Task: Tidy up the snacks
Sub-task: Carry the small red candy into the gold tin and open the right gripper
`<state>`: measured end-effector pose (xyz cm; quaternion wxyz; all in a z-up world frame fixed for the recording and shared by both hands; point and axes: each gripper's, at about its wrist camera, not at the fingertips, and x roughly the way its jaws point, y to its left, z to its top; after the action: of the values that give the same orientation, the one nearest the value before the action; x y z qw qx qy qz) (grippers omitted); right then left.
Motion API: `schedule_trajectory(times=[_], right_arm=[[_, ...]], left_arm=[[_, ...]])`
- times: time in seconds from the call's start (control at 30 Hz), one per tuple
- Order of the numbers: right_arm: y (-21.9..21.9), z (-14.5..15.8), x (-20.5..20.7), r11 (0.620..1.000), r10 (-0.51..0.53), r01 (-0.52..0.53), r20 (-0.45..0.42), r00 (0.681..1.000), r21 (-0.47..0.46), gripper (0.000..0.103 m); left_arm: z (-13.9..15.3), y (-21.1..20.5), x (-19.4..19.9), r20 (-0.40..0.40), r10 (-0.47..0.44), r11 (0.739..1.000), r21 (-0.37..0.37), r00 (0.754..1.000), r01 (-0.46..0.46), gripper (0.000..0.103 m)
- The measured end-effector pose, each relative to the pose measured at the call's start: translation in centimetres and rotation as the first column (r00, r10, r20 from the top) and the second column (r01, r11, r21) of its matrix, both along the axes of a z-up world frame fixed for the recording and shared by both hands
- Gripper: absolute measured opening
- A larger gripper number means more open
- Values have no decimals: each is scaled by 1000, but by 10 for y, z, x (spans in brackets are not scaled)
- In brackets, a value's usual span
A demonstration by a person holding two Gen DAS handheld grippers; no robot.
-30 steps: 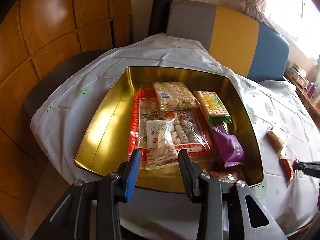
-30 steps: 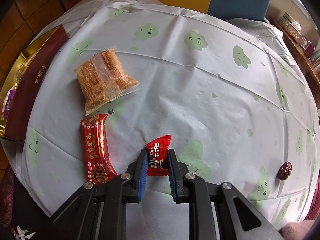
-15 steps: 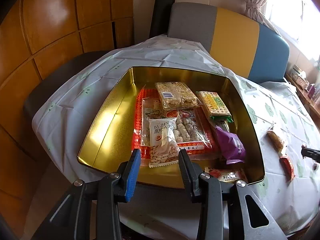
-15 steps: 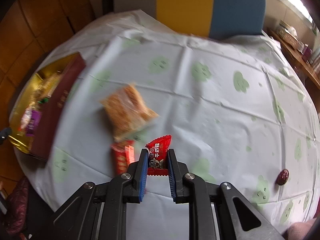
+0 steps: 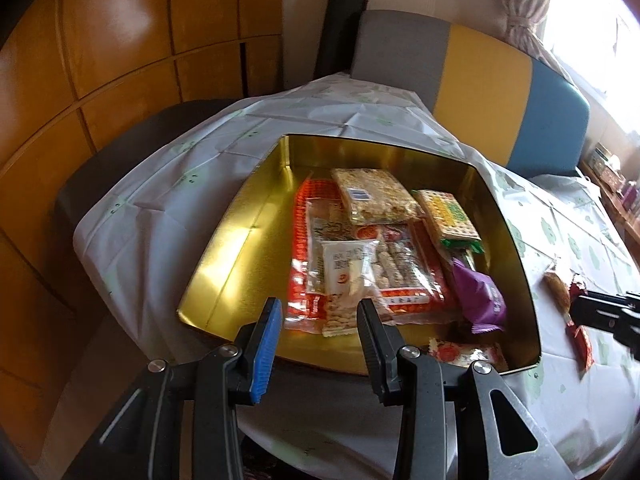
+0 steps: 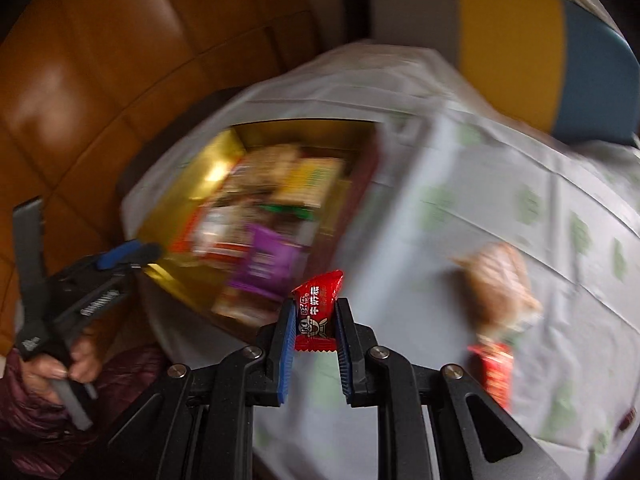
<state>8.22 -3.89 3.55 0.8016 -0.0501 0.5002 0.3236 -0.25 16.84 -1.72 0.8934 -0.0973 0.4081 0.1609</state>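
Swinging left since a second ago, my right gripper (image 6: 313, 332) has carried the red candy (image 6: 317, 312) off the tablecloth (image 6: 460, 208) and now looks toward the gold tin (image 6: 180, 208), where before it faced only the cloth and the loose snacks. The right wrist view is heavily blurred, so the tin's contents read only as colour patches there. The candy sits upright, pinched between the two pads with the jaws narrow around it, its top corner poking above the fingertips. To its right on the cloth I see the orange cracker pack (image 6: 498, 284) and, nearer, the red bar (image 6: 494, 368), both smeared.

My left gripper (image 5: 316, 320) hovers at the near edge of the tin (image 5: 224, 268), jaws wide with nothing between them. Inside the tin lie a white pack (image 5: 348, 272) on top of a big red-edged pack (image 5: 404, 272), a pale cereal bar (image 5: 374, 200) at the back, a green-and-yellow cracker pack (image 5: 448, 216) beside it, a purple packet (image 5: 478, 296) by the right wall, and a small red-and-white packet (image 5: 466, 354) in the near right corner. The left side of the tin floor is bare gold. The right gripper's black tip shows at the far right of the left wrist view, beyond the tin.
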Motion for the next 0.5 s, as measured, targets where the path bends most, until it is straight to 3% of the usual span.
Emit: schedule_trajectory(times=[0.2,0.5], right_arm=[[46,-2,-11,996,84,-84,-7,996,44,18],[76,-17,-19,991,122,-120,-28,992,58,18]], left_arm=[[-2,25,-5,6,86,996,-20,996,-86,40],[-5,48,-9,9,156,987,-30,988,-156,40]])
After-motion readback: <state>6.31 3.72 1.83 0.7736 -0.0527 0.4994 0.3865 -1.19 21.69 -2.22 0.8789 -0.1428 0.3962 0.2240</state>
